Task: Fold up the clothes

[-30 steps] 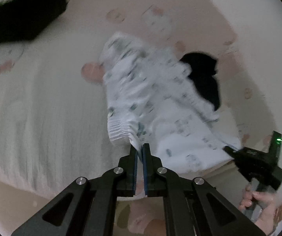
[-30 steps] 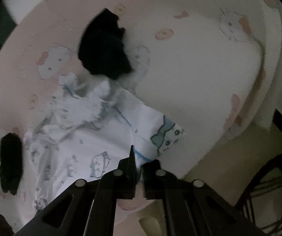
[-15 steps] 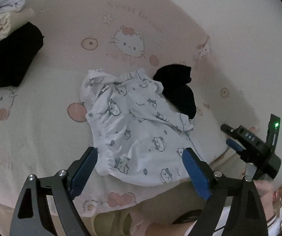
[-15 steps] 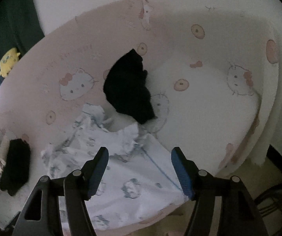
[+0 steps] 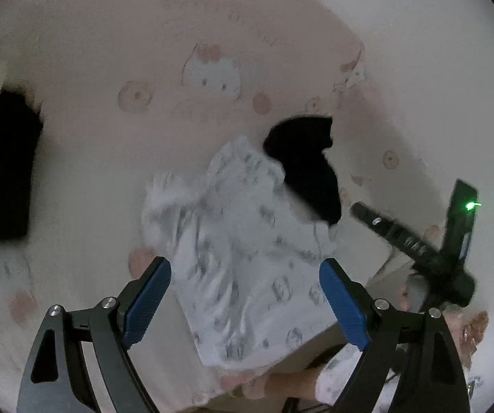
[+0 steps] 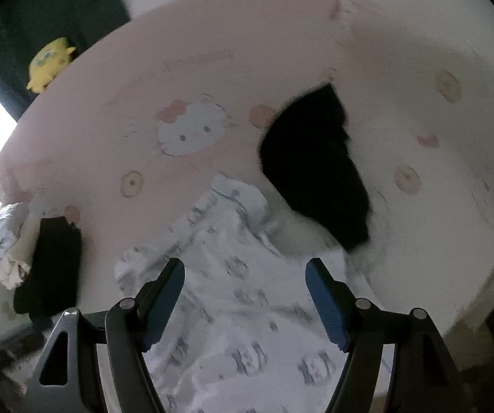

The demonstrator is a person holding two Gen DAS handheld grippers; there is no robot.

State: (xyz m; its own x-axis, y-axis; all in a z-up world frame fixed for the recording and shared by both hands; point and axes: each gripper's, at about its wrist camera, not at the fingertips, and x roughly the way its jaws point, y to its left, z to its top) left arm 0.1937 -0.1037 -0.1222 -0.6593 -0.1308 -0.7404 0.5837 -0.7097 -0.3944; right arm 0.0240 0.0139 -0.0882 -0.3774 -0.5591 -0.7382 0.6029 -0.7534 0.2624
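1. Surface: a bed (image 6: 281, 69) under a pale pink sheet printed with cartoon cats and doughnut rings; a white wall behind it; a dark curtain in the far corner with a yellow plush toy (image 6: 49, 63) against it, seen from the right wrist view.
2. Task's thing: a white printed garment (image 5: 247, 251), scattered with small cat faces, lying crumpled near the bed's front edge with its lower hem hanging just over; not flat, no clean fold line visible.
3. Left gripper (image 5: 245, 301): jaws spread wide, blue pads either side of the garment's lower part, holding nothing; hovers above the cloth, contact not apparent.
4. Right gripper (image 6: 245, 304): likewise wide open and empty, poised over the same garment; visible from the left view as a black frame with a green light.
5. Other cloth: a black garment (image 6: 315, 168) heaped just beyond the white one, touching or overlapping its upper edge; a flat black item (image 6: 49, 265) well off to the left, beside a bundle of light cloth (image 6: 6, 244); possibly pieces already folded, though blur prevents certainty.
6. Progress, by judgement: early for this piece; it wants spreading and smoothing before any fold; the black heap remains untouched.
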